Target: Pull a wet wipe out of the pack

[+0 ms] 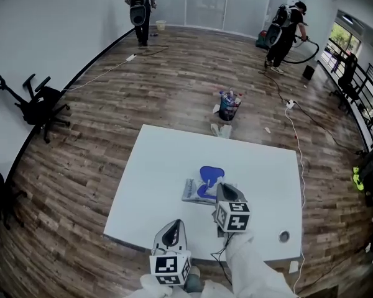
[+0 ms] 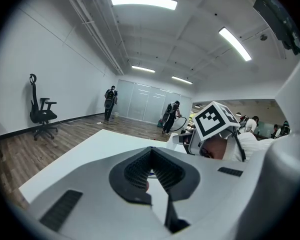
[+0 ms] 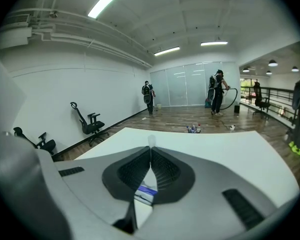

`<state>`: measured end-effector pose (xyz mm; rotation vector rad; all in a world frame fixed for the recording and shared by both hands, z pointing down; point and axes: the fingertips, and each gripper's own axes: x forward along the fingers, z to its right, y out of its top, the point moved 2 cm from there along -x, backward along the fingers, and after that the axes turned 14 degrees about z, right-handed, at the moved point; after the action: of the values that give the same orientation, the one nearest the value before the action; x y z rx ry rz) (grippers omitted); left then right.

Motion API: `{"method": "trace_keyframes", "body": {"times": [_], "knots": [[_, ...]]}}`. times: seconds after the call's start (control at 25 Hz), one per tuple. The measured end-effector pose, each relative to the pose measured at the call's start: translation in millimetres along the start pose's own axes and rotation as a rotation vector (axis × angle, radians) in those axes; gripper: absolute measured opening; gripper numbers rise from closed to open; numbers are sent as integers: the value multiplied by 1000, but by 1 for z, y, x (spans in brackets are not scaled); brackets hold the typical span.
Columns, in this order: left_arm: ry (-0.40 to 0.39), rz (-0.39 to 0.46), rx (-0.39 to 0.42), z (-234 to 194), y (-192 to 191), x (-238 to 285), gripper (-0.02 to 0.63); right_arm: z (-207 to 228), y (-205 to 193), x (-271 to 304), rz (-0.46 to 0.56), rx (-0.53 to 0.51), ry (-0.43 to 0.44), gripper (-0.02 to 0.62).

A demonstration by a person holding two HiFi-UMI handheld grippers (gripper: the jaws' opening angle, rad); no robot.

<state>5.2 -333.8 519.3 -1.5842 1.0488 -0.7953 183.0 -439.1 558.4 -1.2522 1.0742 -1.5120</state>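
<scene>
Just beneath the right hand-held gripper (image 3: pixel 150 151) sits the open pack (image 1: pixel 194 192); its jaws seem pinched on a white wipe tip (image 3: pixel 150 140). Pull starting: lift steadily next; left hand-held gripper (image 2: pixel 151 153) rests closed, empty

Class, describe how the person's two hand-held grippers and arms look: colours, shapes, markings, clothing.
Both the left gripper and right gripper have pale grey, wedge-shaped bodies with black ribbed pads. Each carries a white cube printed with black square markers. The sleeves are white.
</scene>
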Motion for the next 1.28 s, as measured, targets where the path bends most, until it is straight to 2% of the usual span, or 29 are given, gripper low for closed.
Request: {"method": "trace_keyframes", "body": {"times": [0.64,1.28], "knots": [[-47,31,11,28,13,-19,0,7,33,-50,93,55,-32,15],[-125,32,24,74,16,-28,0,23,22,-152,142,76,-92,15]]}}
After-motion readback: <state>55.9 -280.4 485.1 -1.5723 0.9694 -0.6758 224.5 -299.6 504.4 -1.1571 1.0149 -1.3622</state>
